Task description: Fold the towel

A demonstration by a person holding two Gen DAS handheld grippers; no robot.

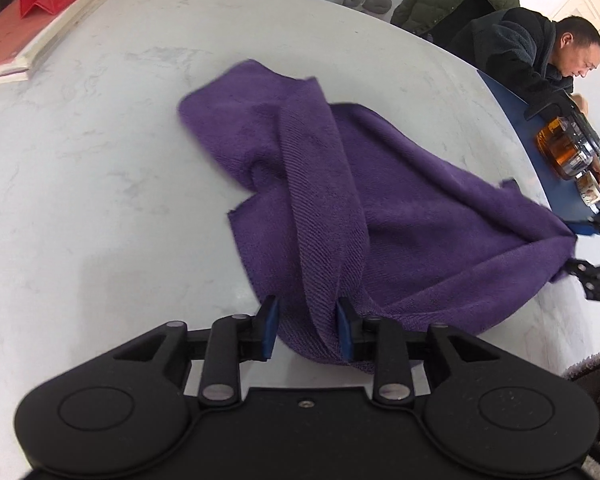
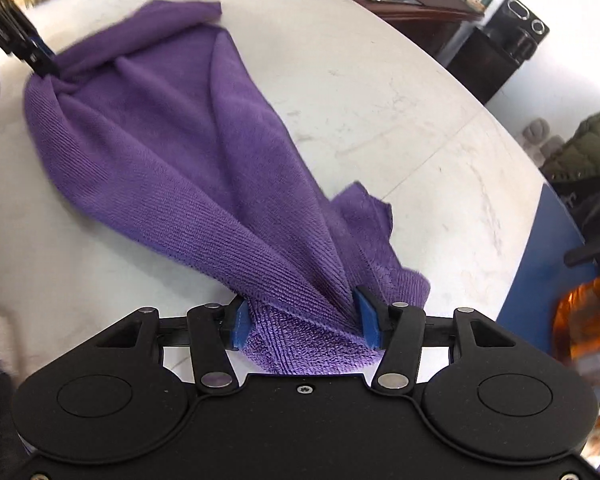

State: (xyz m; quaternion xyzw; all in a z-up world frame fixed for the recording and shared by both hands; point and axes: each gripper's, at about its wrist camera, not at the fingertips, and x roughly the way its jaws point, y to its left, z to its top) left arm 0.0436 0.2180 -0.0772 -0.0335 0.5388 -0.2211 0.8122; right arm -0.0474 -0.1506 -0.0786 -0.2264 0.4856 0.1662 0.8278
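A purple towel lies rumpled on a white marble table. My left gripper is closed on a bunched fold of the towel at its near edge, with cloth filling the gap between the blue pads. My right gripper is closed on another bunched corner of the towel. The right gripper also shows at the right edge of the left wrist view, pinching the towel's corner. The left gripper shows at the upper left of the right wrist view, on the towel's far corner. The towel stretches between both grippers.
Red folders and books lie at the table's far left. A seated man is at the far right beside a blue surface holding an amber glass jar. A dark desk and black box stand beyond the table.
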